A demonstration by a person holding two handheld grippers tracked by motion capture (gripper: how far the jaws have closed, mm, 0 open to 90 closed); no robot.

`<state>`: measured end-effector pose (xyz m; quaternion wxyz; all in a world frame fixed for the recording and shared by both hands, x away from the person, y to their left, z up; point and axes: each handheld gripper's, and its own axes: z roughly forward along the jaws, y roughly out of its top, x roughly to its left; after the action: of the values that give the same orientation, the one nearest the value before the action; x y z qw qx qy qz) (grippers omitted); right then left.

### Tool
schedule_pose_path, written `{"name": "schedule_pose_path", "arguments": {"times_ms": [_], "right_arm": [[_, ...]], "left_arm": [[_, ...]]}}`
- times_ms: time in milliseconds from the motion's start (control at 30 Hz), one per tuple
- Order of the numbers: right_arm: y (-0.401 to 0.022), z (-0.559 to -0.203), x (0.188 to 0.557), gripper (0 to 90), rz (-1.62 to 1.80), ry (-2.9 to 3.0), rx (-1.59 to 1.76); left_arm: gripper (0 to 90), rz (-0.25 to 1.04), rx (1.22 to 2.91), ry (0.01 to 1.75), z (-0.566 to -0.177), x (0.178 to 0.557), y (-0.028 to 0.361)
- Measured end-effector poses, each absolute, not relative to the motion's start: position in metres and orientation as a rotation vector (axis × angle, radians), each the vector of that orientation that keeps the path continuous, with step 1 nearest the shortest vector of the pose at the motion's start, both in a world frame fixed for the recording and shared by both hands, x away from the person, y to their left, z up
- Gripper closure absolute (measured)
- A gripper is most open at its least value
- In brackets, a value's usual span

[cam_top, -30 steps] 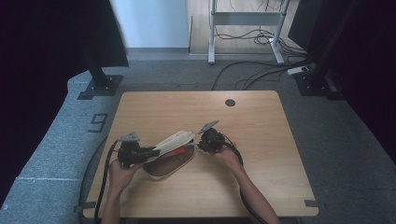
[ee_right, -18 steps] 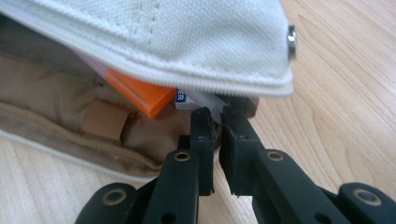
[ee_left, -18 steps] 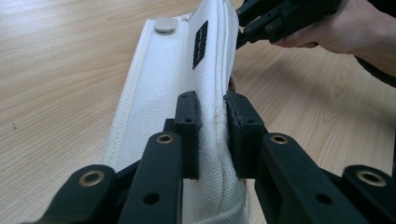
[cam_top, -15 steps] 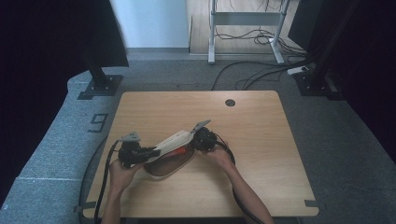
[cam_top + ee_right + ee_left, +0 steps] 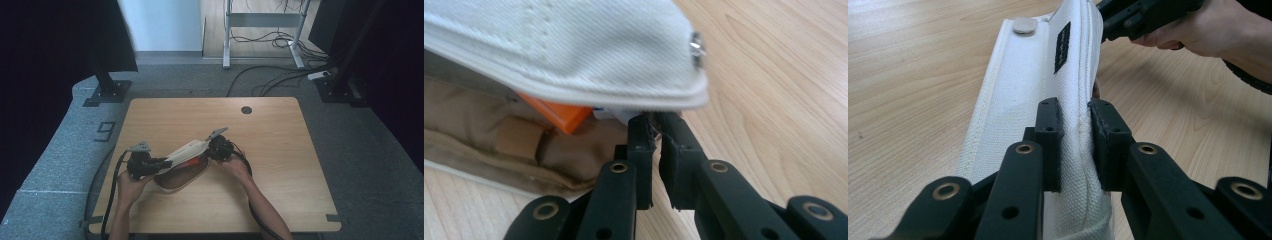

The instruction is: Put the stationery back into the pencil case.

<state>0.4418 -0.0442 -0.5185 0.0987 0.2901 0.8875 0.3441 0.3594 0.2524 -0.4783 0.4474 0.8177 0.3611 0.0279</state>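
Nearest, the left claw (image 5: 1075, 145) is clamped on the white canvas pouch (image 5: 1033, 95), pinching its seamed edge. Soft cloth, light, it sags; grip seams, not panels. Beyond, the right claw (image 5: 655, 150) is pinched together, probably on the zip pull. The pouch lies open on the worktop (image 5: 280, 150).

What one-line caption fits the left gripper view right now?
Left gripper clamps the white canvas pouch's zipper edge above the wooden table.
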Motion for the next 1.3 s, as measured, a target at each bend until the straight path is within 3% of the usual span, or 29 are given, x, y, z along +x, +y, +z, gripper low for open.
{"name": "schedule_pose_path", "arguments": {"times_ms": [333,633,1300], "right_arm": [[-0.034,-0.518,0.442,79.6,1.024,2.635,0.830],[-0.057,-0.512,0.440,73.2,1.025,2.617,0.867],[-0.092,-0.509,0.435,59.9,1.027,2.572,0.923]], "left_arm": [[75.6,0.060,2.030,0.892,-0.480,0.360,0.251],[74.2,0.046,2.040,0.893,-0.483,0.359,0.249],[60.9,0.041,2.136,0.849,-0.499,0.351,0.230]]}}
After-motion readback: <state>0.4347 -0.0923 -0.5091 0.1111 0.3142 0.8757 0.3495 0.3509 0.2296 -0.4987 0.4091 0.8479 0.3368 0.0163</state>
